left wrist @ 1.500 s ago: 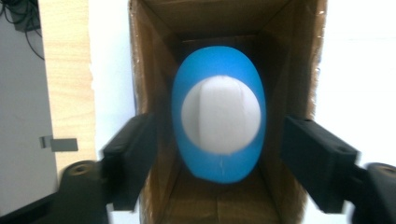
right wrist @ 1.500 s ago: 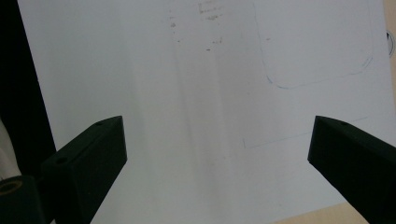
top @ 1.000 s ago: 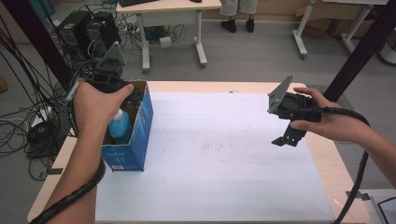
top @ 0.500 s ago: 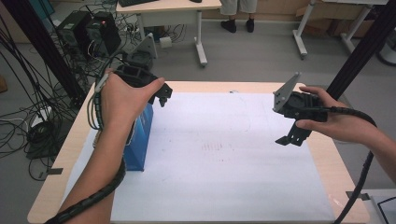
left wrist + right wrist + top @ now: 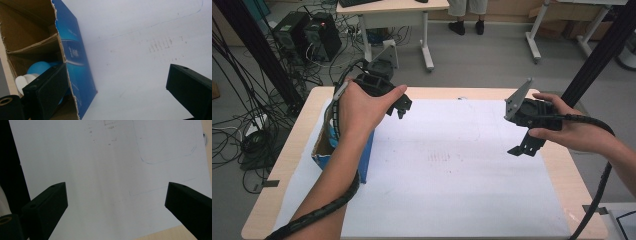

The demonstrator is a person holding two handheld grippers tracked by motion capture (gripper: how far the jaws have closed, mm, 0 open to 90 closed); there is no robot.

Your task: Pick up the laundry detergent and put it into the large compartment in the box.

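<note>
Hovering above the surface [image 5: 302, 150], left hand-held gripper [image 5: 402, 106] is raised over the white sheet [image 5: 452, 175] just right of the blue box [image 5: 364, 152]; jaws spread wide, nothing between them. Left gripper view: blue box [image 5: 75, 62] open at the top, torn cardboard edge, inner divider, blue ball [image 5: 38, 68] and a white object [image 5: 23, 81] lying inside. Box stands at the left side of the sheet, under the left forearm. Right hand-held gripper [image 5: 523, 149] held above the sheet's right part, well apart from the box, jaws pointing down, wide apart and empty. Right gripper view: bare sheet [image 5: 100, 182] with faint blue pen outlines and smudges, wooden edge at lower right. Cables trail off both grippers.
</note>
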